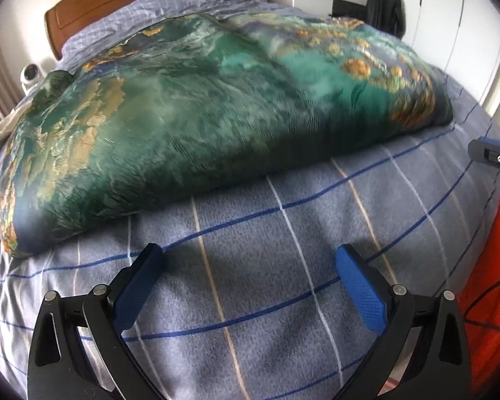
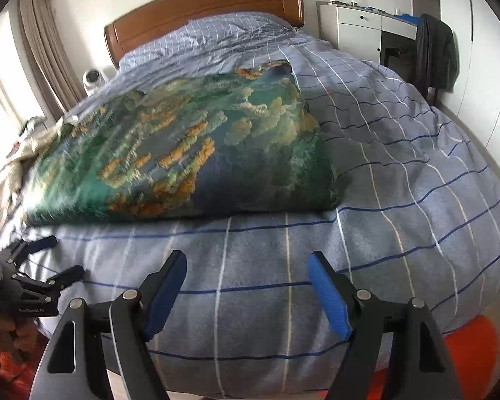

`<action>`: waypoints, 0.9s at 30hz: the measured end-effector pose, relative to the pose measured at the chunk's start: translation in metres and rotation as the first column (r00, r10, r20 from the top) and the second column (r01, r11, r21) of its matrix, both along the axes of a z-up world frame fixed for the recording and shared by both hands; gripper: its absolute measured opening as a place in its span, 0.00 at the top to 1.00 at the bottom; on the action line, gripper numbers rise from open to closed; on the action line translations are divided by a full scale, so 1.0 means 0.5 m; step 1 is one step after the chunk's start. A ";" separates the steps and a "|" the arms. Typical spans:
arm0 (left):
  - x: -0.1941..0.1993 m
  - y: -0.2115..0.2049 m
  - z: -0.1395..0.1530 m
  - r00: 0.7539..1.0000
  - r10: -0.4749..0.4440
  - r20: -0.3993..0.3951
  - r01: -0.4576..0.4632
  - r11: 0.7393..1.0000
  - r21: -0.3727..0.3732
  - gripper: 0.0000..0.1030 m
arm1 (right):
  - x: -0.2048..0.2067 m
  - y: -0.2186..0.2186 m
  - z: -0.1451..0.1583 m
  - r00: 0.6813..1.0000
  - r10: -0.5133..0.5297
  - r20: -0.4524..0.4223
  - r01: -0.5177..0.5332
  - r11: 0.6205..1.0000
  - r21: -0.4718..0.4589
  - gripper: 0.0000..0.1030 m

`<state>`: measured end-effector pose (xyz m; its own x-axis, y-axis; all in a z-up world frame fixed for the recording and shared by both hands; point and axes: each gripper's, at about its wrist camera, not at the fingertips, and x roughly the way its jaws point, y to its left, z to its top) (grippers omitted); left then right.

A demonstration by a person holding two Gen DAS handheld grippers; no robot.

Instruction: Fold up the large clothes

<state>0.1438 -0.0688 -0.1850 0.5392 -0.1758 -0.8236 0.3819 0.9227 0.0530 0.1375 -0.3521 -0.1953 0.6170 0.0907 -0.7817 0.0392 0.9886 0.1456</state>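
Note:
A large green, blue and orange printed garment (image 1: 196, 123) lies folded over on the bed, its near fold edge running across the bedspread; it also shows in the right wrist view (image 2: 183, 153). My left gripper (image 1: 250, 260) is open and empty, hovering above the bedspread a little in front of the garment's near edge. My right gripper (image 2: 248, 266) is open and empty, also above the bedspread in front of the garment. The left gripper (image 2: 53, 256) shows at the left edge of the right wrist view, open. Part of the right gripper (image 1: 493, 155) shows at the right edge of the left wrist view.
The bed (image 2: 400, 220) has a blue-grey plaid cover and a wooden headboard (image 2: 210, 3). A beige cloth (image 2: 13, 163) lies at the bed's left side. A white cabinet (image 2: 360, 30) and a dark garment on a chair (image 2: 436, 56) stand at the back right. Orange fabric (image 1: 493, 266) lies by the bed's foot.

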 end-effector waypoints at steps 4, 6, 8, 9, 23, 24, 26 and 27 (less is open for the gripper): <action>0.007 -0.003 -0.006 1.000 0.006 -0.014 -0.006 1.000 0.013 0.00 | 0.013 0.005 -0.035 0.997 0.013 -0.081 -0.016 0.999 -0.036 0.26; 0.008 -0.002 -0.007 1.000 0.009 -0.026 -0.009 1.000 0.006 0.00 | 0.018 0.008 -0.055 0.993 0.022 -0.115 -0.027 0.999 -0.046 0.25; 0.013 -0.001 -0.007 0.999 0.002 -0.036 -0.002 1.000 0.003 0.00 | 0.019 0.013 -0.060 0.993 0.025 -0.114 -0.032 0.997 -0.064 0.25; 0.015 -0.003 -0.009 0.999 0.001 -0.038 -0.001 1.000 0.002 0.00 | 0.019 0.014 -0.061 0.993 0.025 -0.114 -0.033 0.997 -0.069 0.24; 0.015 -0.027 -0.013 0.998 0.013 -0.056 -0.010 0.999 0.053 0.01 | 0.042 0.017 -0.089 0.987 0.045 -0.156 -0.059 0.995 -0.083 0.09; 0.015 -0.024 -0.005 0.998 0.009 -0.067 -0.006 0.999 0.040 0.01 | 0.044 0.018 -0.091 0.986 0.047 -0.163 -0.061 0.995 -0.081 0.09; 0.016 -0.013 0.019 0.997 -0.001 -0.071 0.002 1.000 0.014 0.01 | 0.044 0.011 -0.088 0.984 0.047 -0.170 -0.059 0.996 -0.066 0.09; 0.012 -0.002 0.047 0.999 -0.009 -0.045 0.008 1.000 -0.017 0.01 | 0.038 -0.004 -0.075 0.990 0.026 -0.142 -0.029 0.999 -0.017 0.09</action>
<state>0.1497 -0.0697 -0.1617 0.5002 -0.1945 -0.8438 0.3911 0.9201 0.0198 0.1566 -0.3540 -0.2328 0.4974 0.0899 -0.8629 0.0310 0.9921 0.1213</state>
